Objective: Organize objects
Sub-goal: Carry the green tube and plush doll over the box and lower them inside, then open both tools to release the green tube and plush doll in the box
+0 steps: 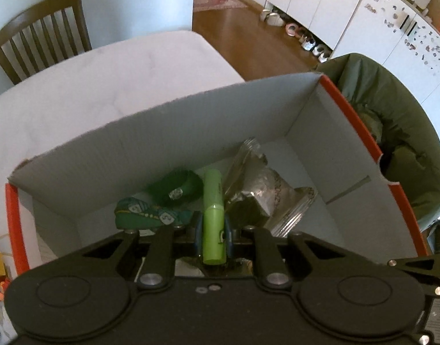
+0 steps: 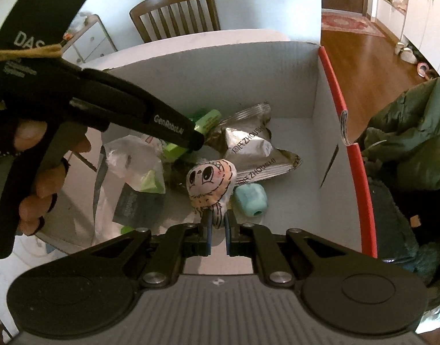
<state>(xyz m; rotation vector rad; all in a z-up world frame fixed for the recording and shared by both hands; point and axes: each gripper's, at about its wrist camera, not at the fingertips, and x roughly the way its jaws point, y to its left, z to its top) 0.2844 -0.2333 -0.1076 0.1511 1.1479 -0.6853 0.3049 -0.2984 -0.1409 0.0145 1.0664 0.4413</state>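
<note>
A white cardboard box (image 1: 162,143) with a red rim lies open on the table. My left gripper (image 1: 214,227) hangs over it, shut on a light green highlighter (image 1: 213,201) that points into the box. On the box floor lie a dark green item (image 1: 176,187), a teal patterned item (image 1: 145,215) and silver foil packets (image 1: 266,189). In the right wrist view my right gripper (image 2: 218,224) is shut on the lower end of a small cartoon-face pouch (image 2: 211,178), low inside the box (image 2: 220,74). The left gripper (image 2: 198,141), held by a hand, carries the highlighter (image 2: 208,120) there.
A teal block (image 2: 251,201), foil packets (image 2: 248,143) and a clear plastic bag (image 2: 133,161) crowd the box floor. A green jacket (image 2: 415,132) lies right of the box. The white table (image 1: 104,80) stretches beyond, with a wooden chair (image 1: 41,34) behind.
</note>
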